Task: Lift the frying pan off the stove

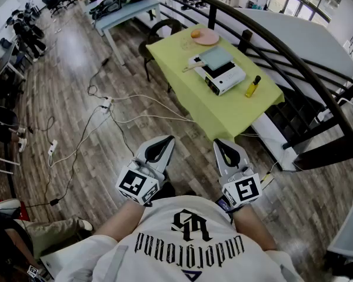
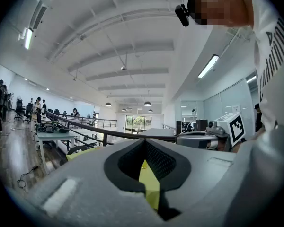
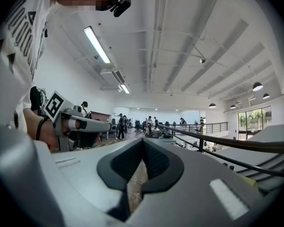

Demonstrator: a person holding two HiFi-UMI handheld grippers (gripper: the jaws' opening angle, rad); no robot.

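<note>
The left gripper [image 1: 165,143] and the right gripper [image 1: 222,150] are held close in front of the person's chest, side by side and pointing level at the tabletop [image 1: 177,50] ahead. This looks like a carrying posture for walking up, not a reach. Both sets of jaws are clenched on nothing. In each gripper view the black pads meet along a narrow seam, with only a sliver of yellow-green cloth showing through on the left and wooden floor on the right. Keeping them closed makes sense while there is nothing within range, but they would have to part before any grasp.

Between the person and the tabletop lies wooden floor with loose cables [image 1: 109,107] running across it, so the approach probably calls for some care underfoot.

The frying pan [image 1: 216,57] is well apart from both grippers, so I judge the task not yet begun. It is a square, pale pan sitting flat on the white stove [image 1: 226,78] near the middle of the tabletop. Its handle [image 1: 191,68] sticks out past the stove toward the left of the head view, clear of other things, which makes it the natural place to grip. A yellow bottle [image 1: 253,87] stands just beside the stove on the right, close enough to be knocked by a careless lift. Beyond the pan is a pink plate [image 1: 209,39] holding something orange, and a dark railing [image 1: 270,39] curves behind the tabletop.
</note>
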